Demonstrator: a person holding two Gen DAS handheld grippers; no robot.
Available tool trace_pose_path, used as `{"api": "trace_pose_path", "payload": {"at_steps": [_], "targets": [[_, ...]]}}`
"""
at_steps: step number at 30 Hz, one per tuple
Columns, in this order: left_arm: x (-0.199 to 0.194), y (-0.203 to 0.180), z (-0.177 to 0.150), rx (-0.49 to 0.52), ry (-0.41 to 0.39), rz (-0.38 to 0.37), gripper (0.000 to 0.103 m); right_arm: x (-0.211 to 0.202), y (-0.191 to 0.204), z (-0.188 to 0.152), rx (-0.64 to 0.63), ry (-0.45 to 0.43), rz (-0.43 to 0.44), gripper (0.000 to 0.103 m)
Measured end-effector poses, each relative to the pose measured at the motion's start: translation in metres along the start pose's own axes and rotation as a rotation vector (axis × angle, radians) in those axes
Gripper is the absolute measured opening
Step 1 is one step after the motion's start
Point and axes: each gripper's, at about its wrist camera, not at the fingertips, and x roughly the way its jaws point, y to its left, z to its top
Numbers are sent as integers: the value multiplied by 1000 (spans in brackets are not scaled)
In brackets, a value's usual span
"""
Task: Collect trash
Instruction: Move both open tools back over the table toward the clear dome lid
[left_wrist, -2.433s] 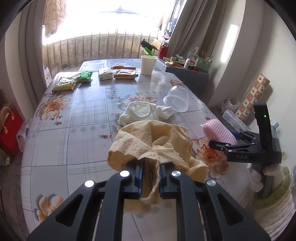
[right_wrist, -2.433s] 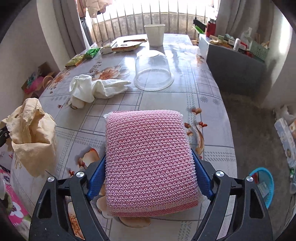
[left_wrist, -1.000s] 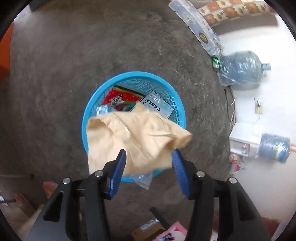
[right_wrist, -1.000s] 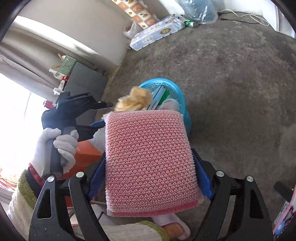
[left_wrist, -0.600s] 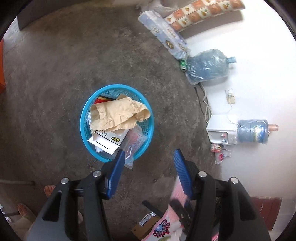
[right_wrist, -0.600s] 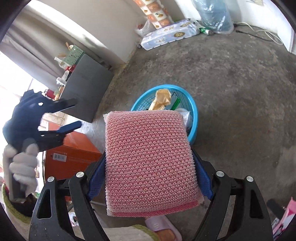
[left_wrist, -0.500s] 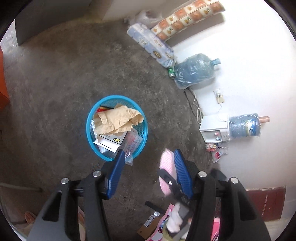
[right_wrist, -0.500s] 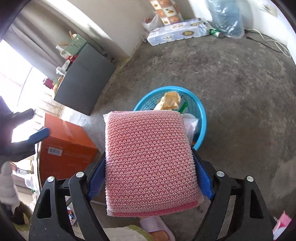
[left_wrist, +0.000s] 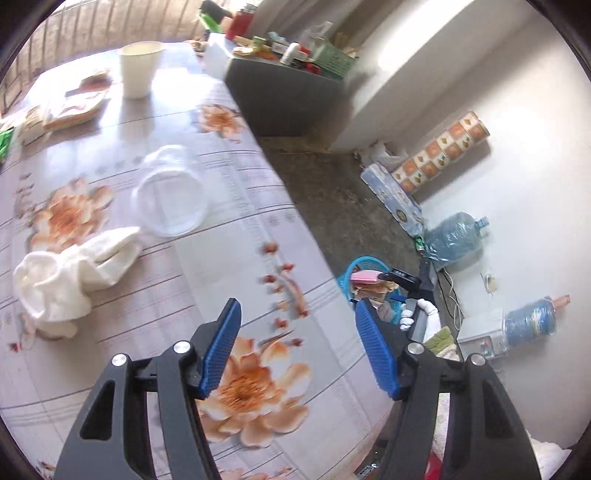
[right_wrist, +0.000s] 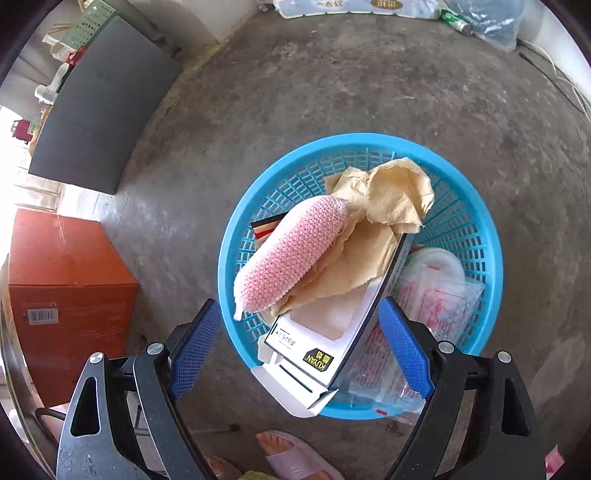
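We are holding the right gripper (right_wrist: 299, 343) steeply downward over the blue basket (right_wrist: 236, 236) on the concrete floor (right_wrist: 295, 92), its 2 jaws spread wide with nothing between them; they have just been opening further. The pink sponge (right_wrist: 291, 258) is lying tilted inside the basket, resting on the crumpled tan paper (right_wrist: 391, 206) and just above a white carton (right_wrist: 314, 347), with clear plastic wrappers (right_wrist: 436, 295) beside them. An orange box (right_wrist: 66, 266) is standing on the floor to the left, well apart from the basket. We are pointing the left gripper (left_wrist: 297, 347) over the floral table (left_wrist: 184, 288), its 2 jaws likewise apart and empty, having just been opening. On the table are lying a white cloth (left_wrist: 66, 273), a clear plastic dome (left_wrist: 170, 199) and a white cup (left_wrist: 139, 68).
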Motion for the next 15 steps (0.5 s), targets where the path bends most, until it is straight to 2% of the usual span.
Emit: {"api": "trace_pose_path", "payload": {"at_steps": [4, 8, 12, 15], "targets": [[-34, 38, -17, -63, -81, 54, 62, -20, -7, -8, 14, -42, 23, 83], [-57, 58, -30, -90, -155, 62, 62, -52, -10, -18, 8, -85, 20, 83], [-71, 75, -44, -115, -177, 64, 62, -111, -7, -35, -42, -195, 46, 83], [-80, 88, -55, -132, -189, 74, 62, -163, 11, -51, -119, -286, 94, 83]]}}
